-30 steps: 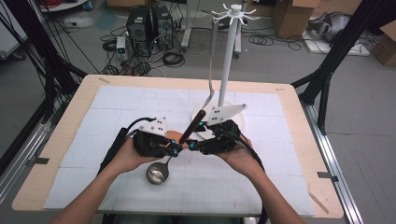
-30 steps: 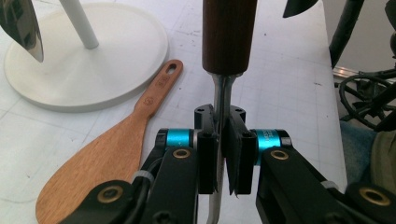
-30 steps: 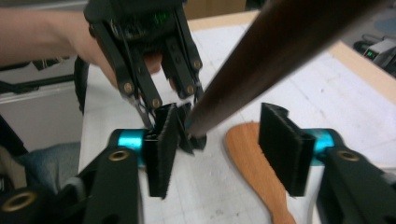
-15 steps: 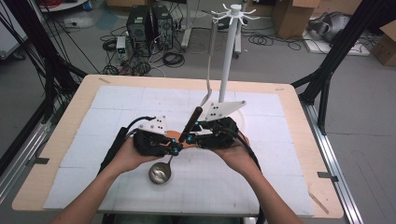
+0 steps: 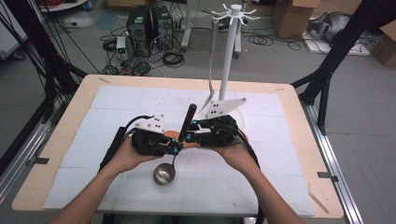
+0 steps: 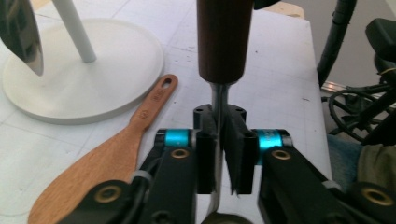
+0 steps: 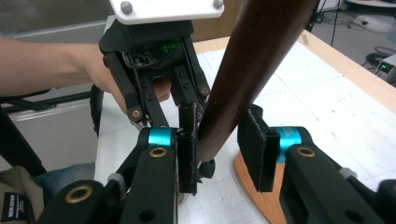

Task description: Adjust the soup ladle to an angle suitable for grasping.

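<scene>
**Ladle held by its metal stem, second gripper closing around the wooden handle**

Near the middle of the tabletop, a little toward its near edge, the left gripper (image 5: 175,148) has its fingers (image 6: 205,158) pinching the thin metal stem of a ladle (image 5: 177,144). In the left gripper view the stem runs up between the two black pads, which are pressed tight against it, and the dark wooden handle rises just above them. The ladle's steel bowl (image 5: 164,174) hangs low, toward the near edge of the tabletop, while the handle tilts up and away toward the far edge.

The right gripper (image 5: 190,132) faces the left one from the other side. Its fingers (image 7: 187,149) have just been closing around the wooden handle; in the right gripper view one pad touches the handle while the other pad stands apart from it, so the handle is between them but not yet squeezed.

A wooden spatula (image 6: 116,158) lies flat on the tabletop beneath the two grippers, its handle end reaching the round white base of a utensil stand (image 5: 227,56). From the stand's top a metal turner (image 5: 211,70) hangs.
</scene>
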A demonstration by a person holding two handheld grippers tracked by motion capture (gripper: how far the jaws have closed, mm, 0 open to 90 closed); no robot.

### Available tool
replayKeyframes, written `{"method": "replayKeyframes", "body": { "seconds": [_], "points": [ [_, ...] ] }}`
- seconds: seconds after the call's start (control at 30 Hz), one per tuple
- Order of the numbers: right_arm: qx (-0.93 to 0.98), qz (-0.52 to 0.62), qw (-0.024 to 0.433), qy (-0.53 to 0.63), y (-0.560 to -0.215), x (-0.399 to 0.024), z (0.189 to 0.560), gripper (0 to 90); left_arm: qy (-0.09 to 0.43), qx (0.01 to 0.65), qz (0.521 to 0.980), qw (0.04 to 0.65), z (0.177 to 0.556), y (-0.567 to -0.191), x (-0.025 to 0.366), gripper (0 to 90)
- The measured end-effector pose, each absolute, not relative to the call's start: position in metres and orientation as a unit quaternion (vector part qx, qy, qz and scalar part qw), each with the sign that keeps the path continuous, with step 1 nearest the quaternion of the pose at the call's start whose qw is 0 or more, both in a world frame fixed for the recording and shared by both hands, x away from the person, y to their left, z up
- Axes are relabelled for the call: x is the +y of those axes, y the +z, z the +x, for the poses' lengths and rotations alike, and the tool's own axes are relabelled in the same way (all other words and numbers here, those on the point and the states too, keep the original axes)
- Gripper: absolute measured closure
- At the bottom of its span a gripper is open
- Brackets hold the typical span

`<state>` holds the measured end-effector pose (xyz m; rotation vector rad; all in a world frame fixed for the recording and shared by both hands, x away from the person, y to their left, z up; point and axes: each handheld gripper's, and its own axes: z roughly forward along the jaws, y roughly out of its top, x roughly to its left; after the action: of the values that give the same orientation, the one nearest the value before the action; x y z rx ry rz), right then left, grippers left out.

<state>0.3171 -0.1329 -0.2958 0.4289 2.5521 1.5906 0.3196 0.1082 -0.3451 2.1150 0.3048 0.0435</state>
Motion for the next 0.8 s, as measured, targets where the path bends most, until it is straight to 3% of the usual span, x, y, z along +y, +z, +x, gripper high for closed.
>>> {"method": "replayKeyframes", "body": {
  "seconds": [0.37, 0.67, 0.8],
  "points": [
    [0.831, 0.159, 0.085, 0.526, -0.297, -0.118, 0.313, 61.8, 0.036, 0.151, 0.855, 0.494, 0.320, -0.341, 0.108, 83.9],
    [0.826, 0.163, 0.082, 0.533, -0.296, -0.114, 0.313, 71.5, 0.042, 0.151, 0.850, 0.503, 0.318, -0.340, 0.106, 83.5],
    [0.825, 0.156, 0.070, 0.539, -0.295, -0.116, 0.312, 73.1, 0.022, 0.159, 0.840, 0.518, 0.319, -0.339, 0.107, 77.2]
  ]
}}
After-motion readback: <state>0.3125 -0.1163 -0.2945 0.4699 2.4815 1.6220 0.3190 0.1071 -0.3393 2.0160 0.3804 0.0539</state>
